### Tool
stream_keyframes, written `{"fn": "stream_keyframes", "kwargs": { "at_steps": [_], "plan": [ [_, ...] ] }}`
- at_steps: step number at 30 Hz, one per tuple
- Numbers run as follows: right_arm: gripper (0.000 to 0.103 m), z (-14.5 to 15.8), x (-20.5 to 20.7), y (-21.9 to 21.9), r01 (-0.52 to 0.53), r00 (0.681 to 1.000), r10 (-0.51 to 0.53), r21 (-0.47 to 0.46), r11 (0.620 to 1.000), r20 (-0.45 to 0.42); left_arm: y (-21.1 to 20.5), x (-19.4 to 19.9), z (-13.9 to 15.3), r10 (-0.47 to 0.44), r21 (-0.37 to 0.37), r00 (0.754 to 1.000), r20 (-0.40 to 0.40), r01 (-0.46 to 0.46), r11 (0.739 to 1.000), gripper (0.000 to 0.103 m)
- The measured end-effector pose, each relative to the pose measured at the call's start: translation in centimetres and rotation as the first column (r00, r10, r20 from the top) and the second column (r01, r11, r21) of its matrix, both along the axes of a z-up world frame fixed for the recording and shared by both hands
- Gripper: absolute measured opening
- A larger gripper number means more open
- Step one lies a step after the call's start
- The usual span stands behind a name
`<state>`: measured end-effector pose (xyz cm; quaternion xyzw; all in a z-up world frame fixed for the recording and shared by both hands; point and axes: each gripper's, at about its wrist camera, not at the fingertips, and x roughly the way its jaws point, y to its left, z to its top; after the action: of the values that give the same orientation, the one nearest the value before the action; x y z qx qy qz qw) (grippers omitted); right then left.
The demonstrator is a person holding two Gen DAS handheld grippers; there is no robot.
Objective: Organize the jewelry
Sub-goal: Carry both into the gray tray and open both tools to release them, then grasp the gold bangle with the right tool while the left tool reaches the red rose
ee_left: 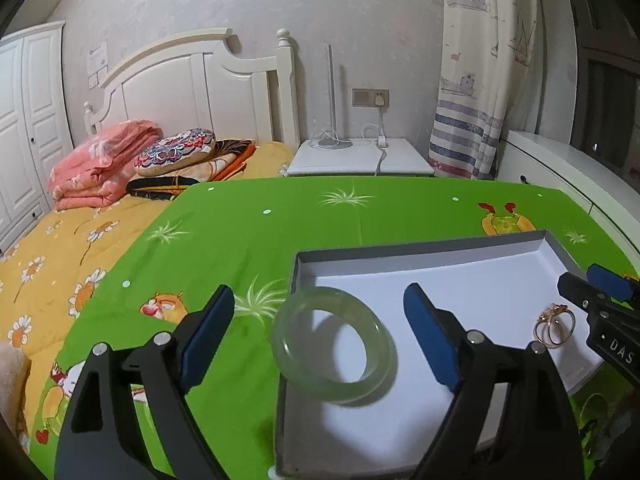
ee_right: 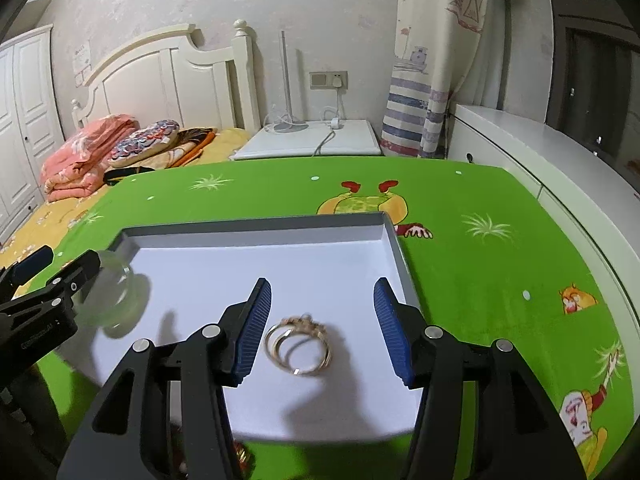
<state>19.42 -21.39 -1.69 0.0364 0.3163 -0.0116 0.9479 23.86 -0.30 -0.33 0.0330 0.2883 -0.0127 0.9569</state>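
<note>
Taking the shallow white tray [ee_left: 460,280] as our landmark, we start nearest: our left gripper [ee_left: 320,334] hangs over the tray's near-left corner with its blue pads spread wide and nothing between them but air above the green jade-like bangle [ee_left: 332,346]. That bangle sits at the tray's left wall, and it looks tilted, its near side on the floor of the tray and its far-left side apparently lifted toward the rim, though we cannot be sure it touches the rim. We judge it stiff, smooth, fairly heavy for its kind and brittle, so it would slip from a pinch across its outer curve and could crack if dropped; we would take it across the band, one pad inside the hoop and one outside. Our right gripper [ee_right: 322,328] is likewise wide open over the tray's near-right part, holding nothing, with the gold ring cluster [ee_right: 299,349] lying flat on the tray floor between and below the pads. We judge that light, thin and easily skidded on the white surface, best gripped across its stacked bands, not by the small ornament on top. Beyond the tray spreads the green cartoon cloth [ee_right: 480,200], and farther off a white nightstand [ee_right: 312,142].
</note>
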Motion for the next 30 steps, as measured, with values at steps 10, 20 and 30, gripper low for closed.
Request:
{"fn": "stream_keyframes", "kwargs": {
  "at_steps": [10,20,30],
  "plan": [
    [0.052,0.1,-8.0,0.1,-0.020,0.997,0.021,-0.020,1.000,0.073,1.1,-7.7,1.0,-0.011,-0.011,0.997,0.082,0.012,1.000,0.098],
    [0.052,-1.5,-11.9,-0.2,-0.057,0.998,0.057,-0.052,0.997,-0.002,-0.4,-13.3,-0.8,-0.081,0.026,0.997,0.017,0.080,0.996,0.098],
    [0.052,-2.5,-13.0,-1.0,-0.058,0.997,0.055,-0.049,0.997,-0.055,-2.4,-13.9,-2.2,-0.121,0.092,0.991,-0.061,0.127,0.988,0.098]
  ]
}}
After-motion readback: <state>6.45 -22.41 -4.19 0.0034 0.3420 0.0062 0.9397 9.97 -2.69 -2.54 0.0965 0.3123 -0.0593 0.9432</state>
